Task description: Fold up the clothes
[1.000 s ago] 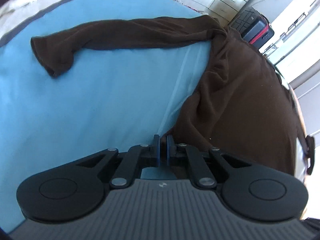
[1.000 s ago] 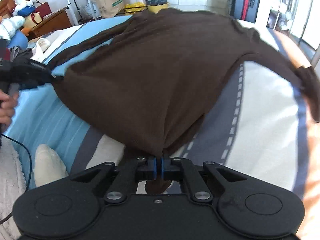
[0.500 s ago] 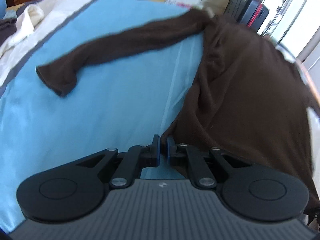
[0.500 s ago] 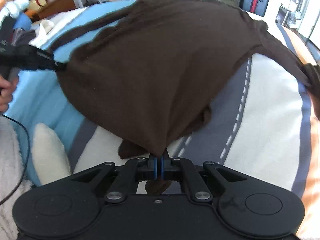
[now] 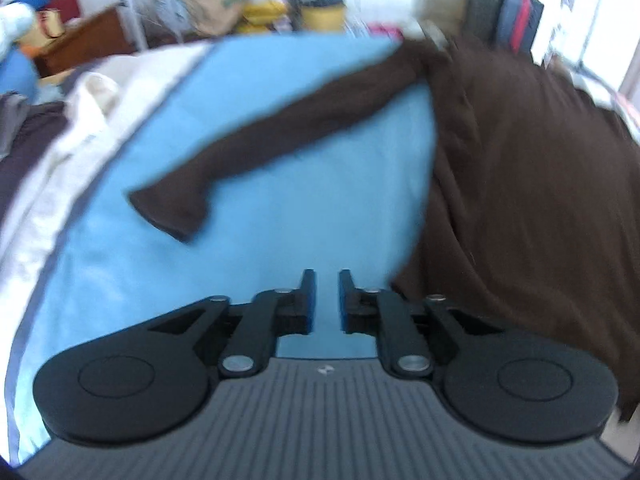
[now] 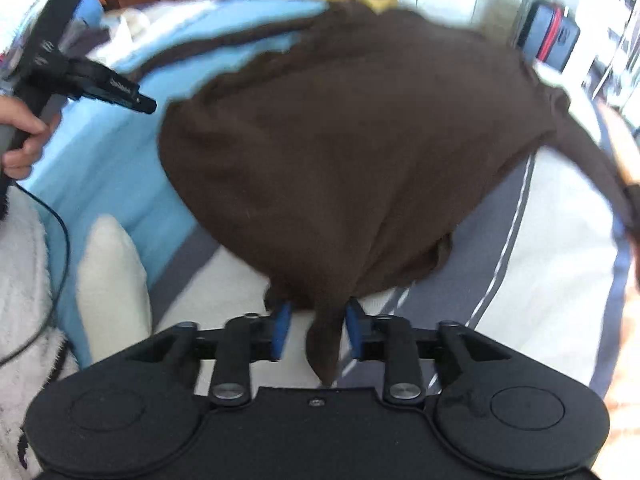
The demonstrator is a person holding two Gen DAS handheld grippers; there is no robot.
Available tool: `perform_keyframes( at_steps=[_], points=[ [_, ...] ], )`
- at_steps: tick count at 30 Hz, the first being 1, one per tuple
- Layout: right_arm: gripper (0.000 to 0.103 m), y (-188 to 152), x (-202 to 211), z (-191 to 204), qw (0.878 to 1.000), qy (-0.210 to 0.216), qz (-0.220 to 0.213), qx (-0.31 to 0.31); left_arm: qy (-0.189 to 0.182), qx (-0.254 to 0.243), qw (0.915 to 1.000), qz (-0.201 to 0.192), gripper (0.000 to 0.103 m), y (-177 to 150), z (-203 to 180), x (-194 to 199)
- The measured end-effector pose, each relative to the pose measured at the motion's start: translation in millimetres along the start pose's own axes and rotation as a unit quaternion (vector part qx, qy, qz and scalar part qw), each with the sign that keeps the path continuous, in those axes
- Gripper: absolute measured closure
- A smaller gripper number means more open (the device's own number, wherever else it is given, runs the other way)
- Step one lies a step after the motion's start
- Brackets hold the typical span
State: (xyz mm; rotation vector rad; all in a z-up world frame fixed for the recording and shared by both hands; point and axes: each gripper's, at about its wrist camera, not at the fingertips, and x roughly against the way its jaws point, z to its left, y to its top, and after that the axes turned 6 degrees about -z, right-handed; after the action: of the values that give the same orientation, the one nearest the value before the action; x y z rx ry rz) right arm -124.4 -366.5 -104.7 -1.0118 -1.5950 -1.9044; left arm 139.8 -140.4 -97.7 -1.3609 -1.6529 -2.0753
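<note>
A dark brown long-sleeved top point(image 5: 520, 184) lies on the striped bed cover point(image 5: 280, 208). One sleeve point(image 5: 280, 136) stretches left across the light blue stripe. My left gripper point(image 5: 324, 296) is open and empty, just left of the top's edge. In the right wrist view the top point(image 6: 360, 140) bulges in the middle of the bed. My right gripper point(image 6: 318, 332) is open, and a loose corner of the hem point(image 6: 326, 344) hangs between its fingers. The left gripper point(image 6: 132, 98) shows at the left, held by a hand, apart from the top.
A white pillow point(image 6: 112, 272) and fluffy white fabric point(image 6: 24, 280) lie at the near left. A dark suitcase point(image 6: 552, 36), boxes and a wooden cabinet point(image 5: 88, 48) stand beyond the bed. The cover's grey and white stripes point(image 6: 540, 280) lie to the right.
Both grippers have opened and let go of the top's hem. The left gripper has come away from the edge, and the top has dropped onto the bed.
</note>
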Motion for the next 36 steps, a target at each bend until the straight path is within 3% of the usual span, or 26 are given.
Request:
perform_keyframes(
  at_steps=[1, 2, 6, 8, 11, 12, 15, 17, 18, 21, 23, 25, 29, 32, 36],
  points=[
    [0.051, 2, 5, 1, 1.000, 0.004, -0.013, 0.000, -0.003, 0.026, 0.9996, -0.011, 0.066, 3, 14, 3],
    [0.046, 5, 10, 2, 1.000, 0.008, -0.025, 0.000, -0.004, 0.053, 0.9984, -0.020, 0.062, 7, 28, 6],
    [0.042, 17, 28, 5, 0.997, 0.027, -0.076, -0.004, 0.037, 0.159, 0.9864, 0.016, 0.060, 5, 86, -11],
    [0.040, 30, 25, 10, 0.995, 0.044, -0.088, -0.002, 0.042, 0.175, 0.9831, 0.030, 0.061, 5, 99, -18],
    [0.040, 59, 19, 31, 0.993, 0.042, -0.101, 0.041, 0.043, 0.176, 0.9834, 0.018, 0.057, 21, 109, -22],
    [0.040, 67, 16, 38, 0.991, 0.043, -0.112, 0.056, 0.055, 0.168, 0.9841, 0.016, 0.051, 29, 109, -27],
    [0.040, 100, 3, 49, 0.988, 0.060, -0.131, 0.056, 0.120, 0.104, 0.9861, 0.048, 0.033, 43, 102, -64],
    [0.040, 118, -12, 51, 0.988, 0.084, -0.131, 0.018, 0.171, 0.037, 0.9806, 0.088, 0.033, 45, 94, -97],
    [0.040, 126, -24, 53, 0.987, 0.097, -0.125, -0.002, 0.163, 0.032, 0.9815, 0.095, 0.034, 42, 93, -108],
    [0.040, 136, -58, 67, 0.988, 0.114, -0.097, -0.029, 0.151, 0.051, 0.9853, 0.061, 0.032, 40, 105, -111],
    [0.040, 133, -77, 80, 0.989, 0.120, -0.079, -0.023, 0.142, 0.045, 0.9879, 0.043, 0.041, 45, 112, -113],
    [0.040, 131, -94, 94, 0.991, 0.115, -0.063, -0.007, 0.150, 0.029, 0.9878, 0.028, 0.101, 51, 116, -115],
    [0.038, 131, -113, 108, 0.996, 0.071, -0.053, -0.006, 0.194, 0.031, 0.9803, -0.017, 0.100, 64, 119, -110],
    [0.035, 133, -131, 104, 0.994, 0.084, -0.029, -0.064, 0.214, 0.058, 0.9721, -0.078, 0.100, 74, 129, -88],
    [0.031, 136, -163, 108, 0.994, 0.054, 0.006, -0.099, 0.262, 0.088, 0.9537, -0.118, 0.100, 75, 150, -67]
  ],
)
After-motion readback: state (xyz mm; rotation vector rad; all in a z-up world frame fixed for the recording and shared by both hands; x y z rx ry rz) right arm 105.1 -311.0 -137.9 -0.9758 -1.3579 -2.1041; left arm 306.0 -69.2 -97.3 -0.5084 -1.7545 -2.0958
